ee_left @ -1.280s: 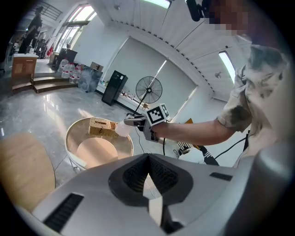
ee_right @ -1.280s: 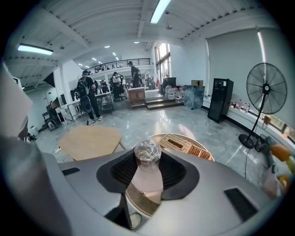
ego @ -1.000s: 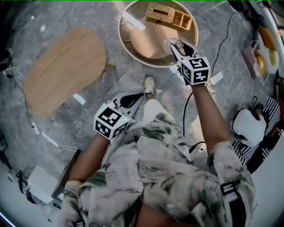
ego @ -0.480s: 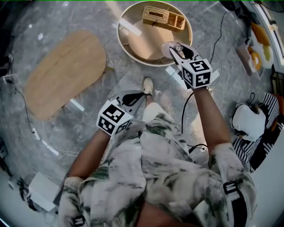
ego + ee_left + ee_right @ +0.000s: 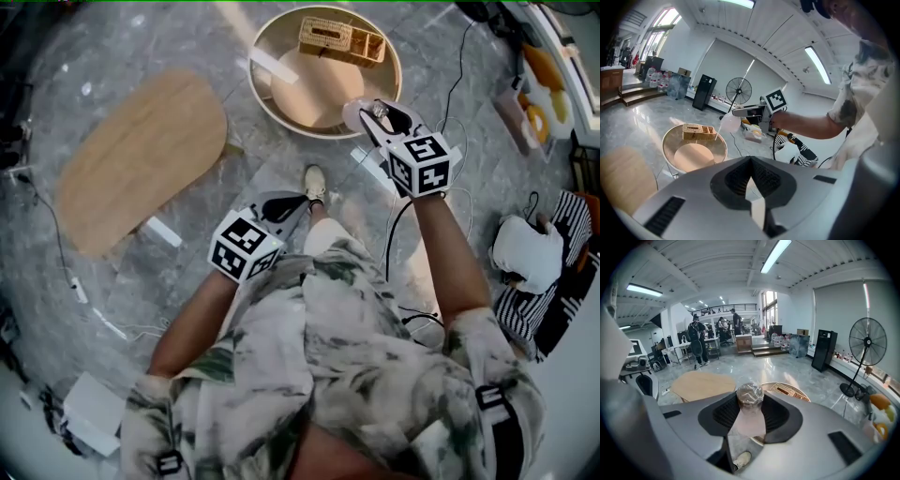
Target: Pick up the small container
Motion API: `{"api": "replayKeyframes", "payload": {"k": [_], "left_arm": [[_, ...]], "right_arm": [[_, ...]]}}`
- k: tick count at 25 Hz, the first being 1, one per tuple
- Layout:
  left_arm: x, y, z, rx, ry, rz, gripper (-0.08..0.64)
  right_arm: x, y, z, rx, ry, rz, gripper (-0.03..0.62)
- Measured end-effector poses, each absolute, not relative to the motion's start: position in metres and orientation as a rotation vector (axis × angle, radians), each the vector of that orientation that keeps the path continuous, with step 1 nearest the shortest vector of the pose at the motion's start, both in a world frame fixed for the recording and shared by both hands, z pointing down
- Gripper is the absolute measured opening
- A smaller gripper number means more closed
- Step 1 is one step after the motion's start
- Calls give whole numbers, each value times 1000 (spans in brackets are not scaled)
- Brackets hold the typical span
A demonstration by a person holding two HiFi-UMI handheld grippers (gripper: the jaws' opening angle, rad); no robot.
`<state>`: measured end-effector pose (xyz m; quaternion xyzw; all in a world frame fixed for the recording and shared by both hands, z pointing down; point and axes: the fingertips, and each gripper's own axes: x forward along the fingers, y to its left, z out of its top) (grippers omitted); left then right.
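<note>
Just off the rim of the round table (image 5: 258,84), held the small container (image 5: 749,394) clamped tight between the jaws of the right gripper (image 5: 375,111). Lifted it higher than a second ago and pulled it back from the table top, so looked picked up for real, with the job about done. Kept the left gripper (image 5: 291,203) low by the knee, jaws together on nothing. Left a woven basket (image 5: 340,40) sitting at the far side of the round table. Stood on a shiny grey stone floor (image 5: 281,155), beside an oval wooden table (image 5: 141,155). Showed a big bright room with a tall fan (image 5: 867,344), desks and people far off.
</note>
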<state>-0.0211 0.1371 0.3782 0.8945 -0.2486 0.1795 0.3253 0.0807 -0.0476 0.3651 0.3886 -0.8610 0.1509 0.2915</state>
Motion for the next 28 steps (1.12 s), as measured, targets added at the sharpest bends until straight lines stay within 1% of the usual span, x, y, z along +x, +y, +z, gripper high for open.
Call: {"api": "replayKeyframes", "payload": {"k": [28], "left_arm": [[-26, 151, 378, 2329, -681, 467, 21]], "right_arm": [[81, -29, 360, 1028, -2296, 395, 158]]}}
